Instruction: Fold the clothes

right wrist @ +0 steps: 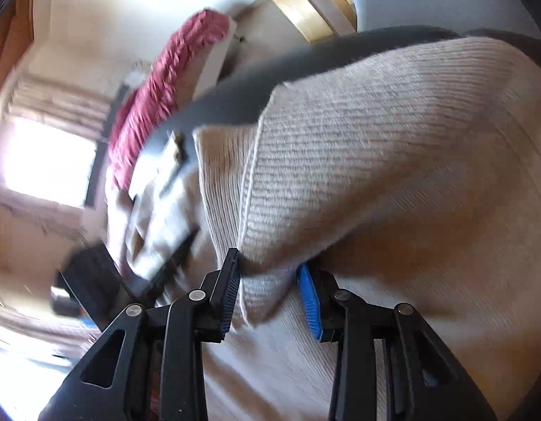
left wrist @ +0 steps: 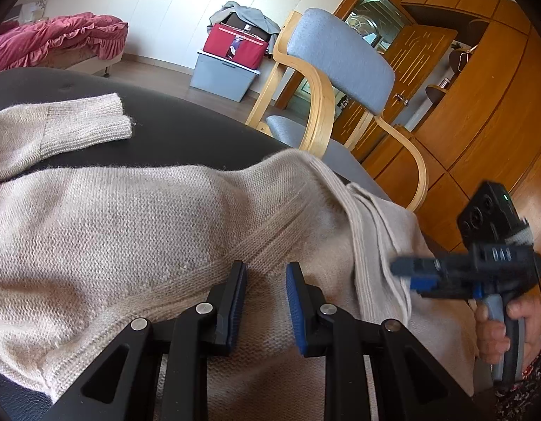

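Beige sweater (left wrist: 130,217) lies across the dark bench (left wrist: 186,129). Left tool (left wrist: 265,273) is spread above it; right tool (right wrist: 268,277) pinches a ribbed fold (right wrist: 263,287), which could slip free.

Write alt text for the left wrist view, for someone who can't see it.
A beige knit sweater lies spread on a dark surface, with the left gripper open just above it. At right, a hand holds the right gripper at the sweater's edge; a grey chair stands behind.

Beige knit sweater (left wrist: 130,217) lies rumpled, sleeve outstretched.
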`<state>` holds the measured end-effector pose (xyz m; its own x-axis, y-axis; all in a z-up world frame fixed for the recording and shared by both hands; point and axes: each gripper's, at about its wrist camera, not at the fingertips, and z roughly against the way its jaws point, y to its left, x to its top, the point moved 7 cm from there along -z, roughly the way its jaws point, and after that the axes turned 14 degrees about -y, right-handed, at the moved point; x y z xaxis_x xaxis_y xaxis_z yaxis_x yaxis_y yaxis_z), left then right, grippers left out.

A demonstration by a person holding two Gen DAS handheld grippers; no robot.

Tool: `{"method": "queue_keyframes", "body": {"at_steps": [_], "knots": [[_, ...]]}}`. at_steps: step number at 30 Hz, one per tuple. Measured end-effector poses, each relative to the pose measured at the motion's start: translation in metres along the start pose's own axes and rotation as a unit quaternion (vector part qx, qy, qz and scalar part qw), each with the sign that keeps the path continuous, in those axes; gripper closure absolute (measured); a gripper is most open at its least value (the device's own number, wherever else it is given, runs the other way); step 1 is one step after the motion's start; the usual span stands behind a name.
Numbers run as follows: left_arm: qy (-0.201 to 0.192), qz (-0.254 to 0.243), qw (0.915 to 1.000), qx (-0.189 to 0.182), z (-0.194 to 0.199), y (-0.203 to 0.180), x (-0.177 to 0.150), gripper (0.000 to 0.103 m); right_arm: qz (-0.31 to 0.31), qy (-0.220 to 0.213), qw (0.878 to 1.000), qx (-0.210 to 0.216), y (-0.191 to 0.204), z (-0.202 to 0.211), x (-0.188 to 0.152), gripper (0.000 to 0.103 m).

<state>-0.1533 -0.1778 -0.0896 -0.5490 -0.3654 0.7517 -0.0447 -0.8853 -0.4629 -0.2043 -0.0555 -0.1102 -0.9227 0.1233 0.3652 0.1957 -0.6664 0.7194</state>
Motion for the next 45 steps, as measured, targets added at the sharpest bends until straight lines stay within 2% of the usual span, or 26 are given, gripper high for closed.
{"method": "queue_keyframes", "body": {"at_steps": [1,4,6,8,9,10,13,16,19,20,24,34,37,40,43,45], "knots": [[0.0,0.001,1.0,-0.001,0.0,0.0,0.0,0.08,-0.003,-0.013,1.0,0.006,0.003,-0.003,0.009,0.088],[0.0,0.003,1.0,-0.003,0.001,0.002,-0.001,0.08,-0.011,-0.066,0.998,0.021,0.014,-0.01,0.045,0.088],[-0.001,0.006,1.0,-0.007,0.0,0.003,-0.001,0.08,-0.016,-0.12,0.992,0.038,0.021,-0.01,0.077,0.088],[-0.001,0.01,0.9999,-0.01,0.0,0.004,-0.001,0.08,-0.027,-0.183,0.982,0.037,0.024,-0.006,0.107,0.084],[-0.001,0.013,0.9998,-0.012,0.001,0.006,-0.001,0.08,-0.025,-0.188,0.981,0.03,0.021,-0.008,0.116,0.074],[-0.001,0.016,0.9998,-0.015,0.003,0.008,-0.001,0.08,-0.019,-0.193,0.981,0.02,0.018,-0.008,0.124,0.058],[-0.001,0.021,0.9996,-0.019,0.004,0.012,-0.002,0.08,0.049,-0.211,0.975,-0.053,0.005,0.015,0.11,0.055],[0.0,0.023,0.9995,-0.021,0.004,0.013,-0.002,0.08,0.117,-0.227,0.959,-0.125,-0.008,0.041,0.097,0.055],[0.001,0.024,0.9995,-0.02,0.004,0.014,-0.002,0.08,0.186,-0.238,0.932,-0.199,-0.02,0.069,0.083,0.055],[0.001,0.023,0.9996,-0.019,0.004,0.014,-0.002,0.08,0.214,-0.231,0.92,-0.234,-0.029,0.079,0.072,0.055],[0.002,0.018,0.9997,-0.013,0.002,0.01,-0.002,0.08,0.271,-0.206,0.882,-0.326,-0.06,0.103,0.043,0.055],[0.01,-0.004,0.9999,0.005,0.015,0.006,-0.009,0.08,0.221,-0.201,0.903,-0.309,-0.078,0.126,0.018,0.055],[0.025,-0.03,0.9989,0.027,0.02,0.0,-0.012,0.08,0.206,-0.2,0.908,-0.304,-0.083,0.132,0.011,0.055],[0.047,-0.116,0.9895,0.074,0.019,-0.016,-0.007,0.08,0.216,-0.193,0.908,-0.302,-0.077,0.122,0.018,0.055],[0.016,-0.148,0.9826,0.112,0.009,-0.02,0.016,0.08,0.234,-0.185,0.906,-0.301,-0.067,0.105,0.031,0.055],[0.013,-0.156,0.9802,0.121,-0.004,-0.019,0.019,0.08,0.247,-0.179,0.904,-0.3,-0.06,0.094,0.039,0.055]]}}
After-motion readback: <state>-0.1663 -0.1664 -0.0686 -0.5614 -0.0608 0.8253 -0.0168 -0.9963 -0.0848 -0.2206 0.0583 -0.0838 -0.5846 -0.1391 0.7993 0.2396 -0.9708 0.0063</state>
